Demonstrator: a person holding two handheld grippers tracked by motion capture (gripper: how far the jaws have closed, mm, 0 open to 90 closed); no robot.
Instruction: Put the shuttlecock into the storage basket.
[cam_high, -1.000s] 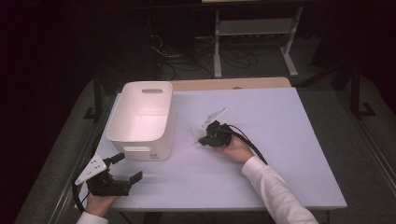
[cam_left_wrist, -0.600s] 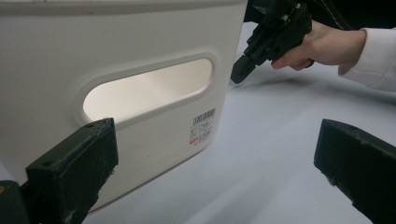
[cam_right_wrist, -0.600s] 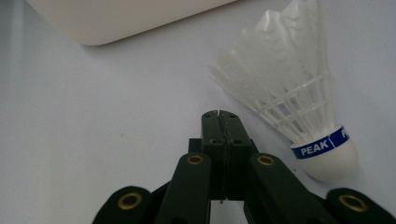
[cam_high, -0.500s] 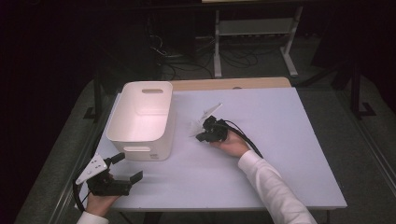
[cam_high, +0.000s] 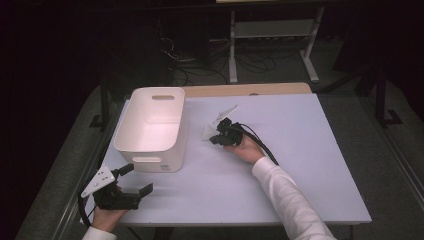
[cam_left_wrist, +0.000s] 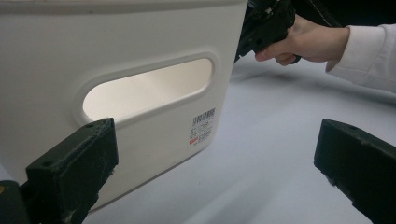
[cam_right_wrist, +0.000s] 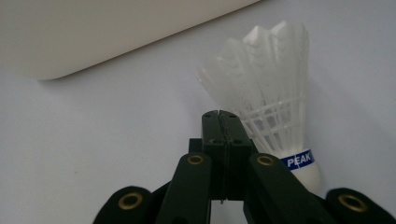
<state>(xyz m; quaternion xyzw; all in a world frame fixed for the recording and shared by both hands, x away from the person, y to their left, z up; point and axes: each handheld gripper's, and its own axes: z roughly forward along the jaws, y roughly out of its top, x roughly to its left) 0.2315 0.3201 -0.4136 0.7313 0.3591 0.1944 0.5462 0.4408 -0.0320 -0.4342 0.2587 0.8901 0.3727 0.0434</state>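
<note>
Right tool (cam_right_wrist: 223, 122) has its jaws pressed together, and whether they pinch a feather I can't tell; the shuttlecock (cam_right_wrist: 273, 105) sits just right of them, cork near, feathers pointing far. On the surface (cam_high: 300, 150) the white bin (cam_high: 152, 127) lies left of it. Your left tool (cam_high: 131, 180) gapes wide, near the bin's handle.

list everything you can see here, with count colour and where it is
shuttlecock: 1, white with a blue band, on the table beside the right gripper's tips
bin: 1, white, empty, left half of the table
table: 1, pale lilac top
shelf frame: 1, white, on the floor behind the table
left gripper: 1, black, jaws wide open, near left corner
right gripper: 1, black, jaws pressed shut, mid-table
hands: 2, white sleeves
</note>
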